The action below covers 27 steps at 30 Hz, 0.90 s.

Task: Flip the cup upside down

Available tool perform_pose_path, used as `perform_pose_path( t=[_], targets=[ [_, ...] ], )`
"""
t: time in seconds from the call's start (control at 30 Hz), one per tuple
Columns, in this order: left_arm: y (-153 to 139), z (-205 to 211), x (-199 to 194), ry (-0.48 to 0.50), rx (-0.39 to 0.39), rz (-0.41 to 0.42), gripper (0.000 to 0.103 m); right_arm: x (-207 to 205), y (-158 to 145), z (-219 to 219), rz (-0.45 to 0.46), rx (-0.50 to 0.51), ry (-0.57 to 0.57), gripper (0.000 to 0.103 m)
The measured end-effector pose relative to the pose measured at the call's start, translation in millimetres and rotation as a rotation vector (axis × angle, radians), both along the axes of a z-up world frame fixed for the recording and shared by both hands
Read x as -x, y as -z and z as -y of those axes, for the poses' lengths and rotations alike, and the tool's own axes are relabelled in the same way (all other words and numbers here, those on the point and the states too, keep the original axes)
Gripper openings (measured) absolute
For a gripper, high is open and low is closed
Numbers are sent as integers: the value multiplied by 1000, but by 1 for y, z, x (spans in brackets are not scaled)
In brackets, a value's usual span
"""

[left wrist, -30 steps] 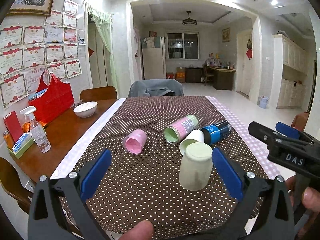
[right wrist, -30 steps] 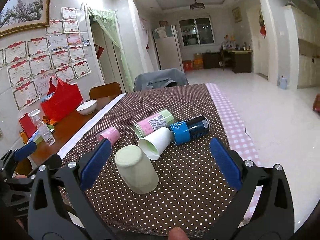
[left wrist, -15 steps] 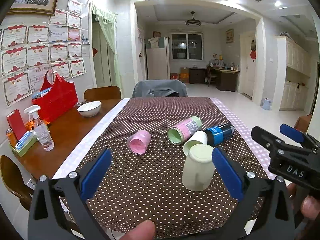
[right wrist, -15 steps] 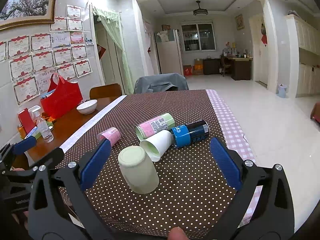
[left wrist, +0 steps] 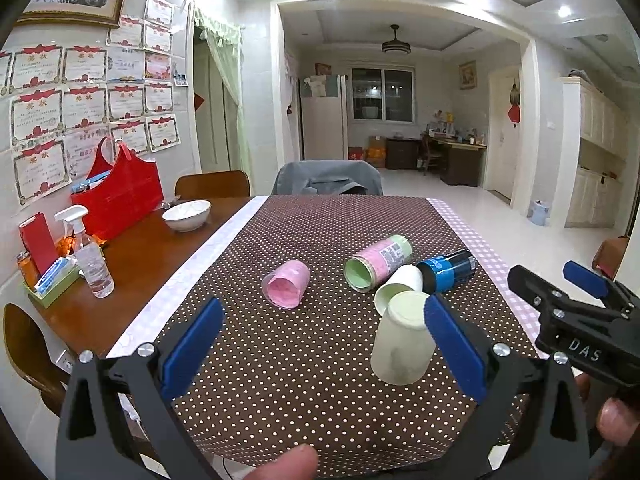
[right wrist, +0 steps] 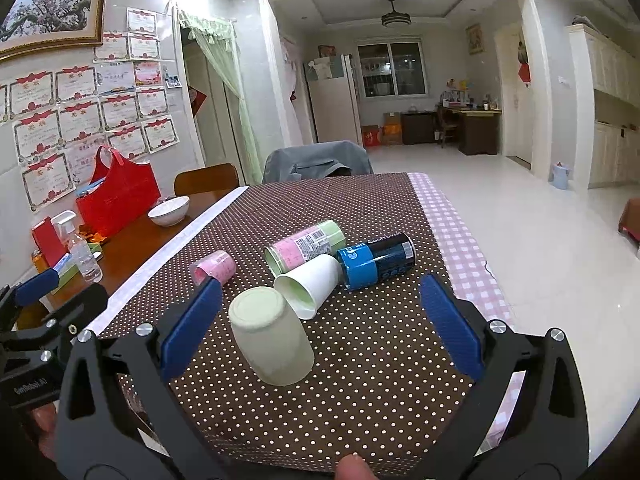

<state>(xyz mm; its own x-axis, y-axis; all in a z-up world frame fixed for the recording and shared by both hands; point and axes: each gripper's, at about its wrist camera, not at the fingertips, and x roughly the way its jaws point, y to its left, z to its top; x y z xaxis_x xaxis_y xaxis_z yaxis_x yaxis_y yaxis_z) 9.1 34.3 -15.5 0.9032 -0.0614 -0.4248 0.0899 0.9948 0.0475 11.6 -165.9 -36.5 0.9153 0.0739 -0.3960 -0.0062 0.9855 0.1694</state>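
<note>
A pale green cup (left wrist: 402,340) stands upside down on the dotted brown tablecloth (left wrist: 312,360); it also shows in the right wrist view (right wrist: 270,340). Behind it lie a white cup (right wrist: 310,286), a pink-and-green can (right wrist: 306,246), a blue can (right wrist: 378,260) and a small pink cup (left wrist: 286,285), all on their sides. My left gripper (left wrist: 320,350) is open and empty, the green cup just inside its right finger. My right gripper (right wrist: 318,328) is open and empty, the green cup between its fingers, nearer the left one.
On the bare wood at the left stand a white bowl (left wrist: 186,215), a red bag (left wrist: 116,196), a spray bottle (left wrist: 90,258) and a small tray of items (left wrist: 48,280). A grey-draped chair (left wrist: 326,178) stands at the table's far end. Wooden chairs line the left side.
Both grippers have drawn back and risen slightly from the cups; the green cup stays upside down in the same place.
</note>
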Motion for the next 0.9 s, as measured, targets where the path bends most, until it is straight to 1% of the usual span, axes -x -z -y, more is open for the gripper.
perform_pose_path(
  t=[0.43, 0.6, 0.9],
  targets=[
    [0, -2, -1, -3, -5, 9, 99, -2, 3, 2, -6, -4, 0, 97],
    [-1, -7, 2, -3, 19, 31, 99, -2, 4, 0, -9, -5, -5, 97],
    [3, -7, -3, -26, 5, 1, 99, -3, 4, 0, -9, -4, -6, 97]
  ],
)
